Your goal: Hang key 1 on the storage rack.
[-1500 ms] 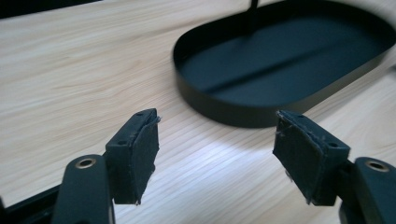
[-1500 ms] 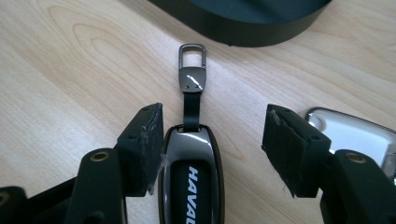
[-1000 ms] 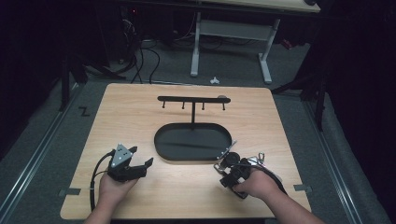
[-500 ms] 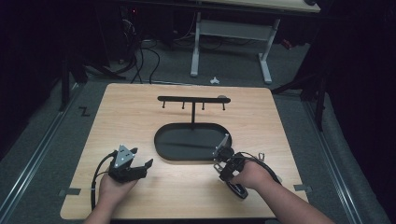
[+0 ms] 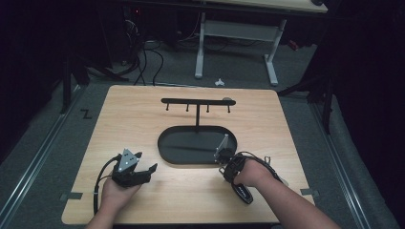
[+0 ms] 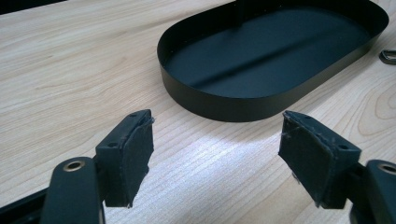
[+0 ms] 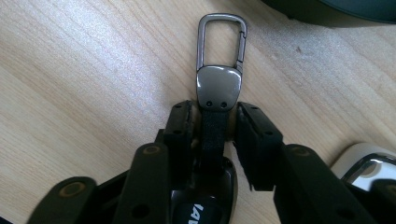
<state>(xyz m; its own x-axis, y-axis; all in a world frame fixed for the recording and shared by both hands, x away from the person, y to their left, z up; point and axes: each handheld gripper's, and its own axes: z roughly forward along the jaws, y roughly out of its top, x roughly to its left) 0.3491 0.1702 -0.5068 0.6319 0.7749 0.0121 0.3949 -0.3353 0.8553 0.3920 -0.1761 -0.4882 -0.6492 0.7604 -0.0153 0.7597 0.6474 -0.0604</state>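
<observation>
Between right gripper (image 7: 212, 126) jaws, low centre of the right gripper view: black strap (image 7: 214, 133) pinched, carabiner (image 7: 221, 44) pointing straight up the frame toward tray (image 7: 336, 11) at upper right. Seen from above, at lower right, just beside tray rim (image 5: 162, 148); hook rack (image 5: 198, 101) beyond, upper centre. Left gripper (image 6: 217, 154) wide apart, holding nothing, farther off.

Key strap (image 7: 215, 126) between jaws; tray (image 7: 336, 11) beyond
</observation>
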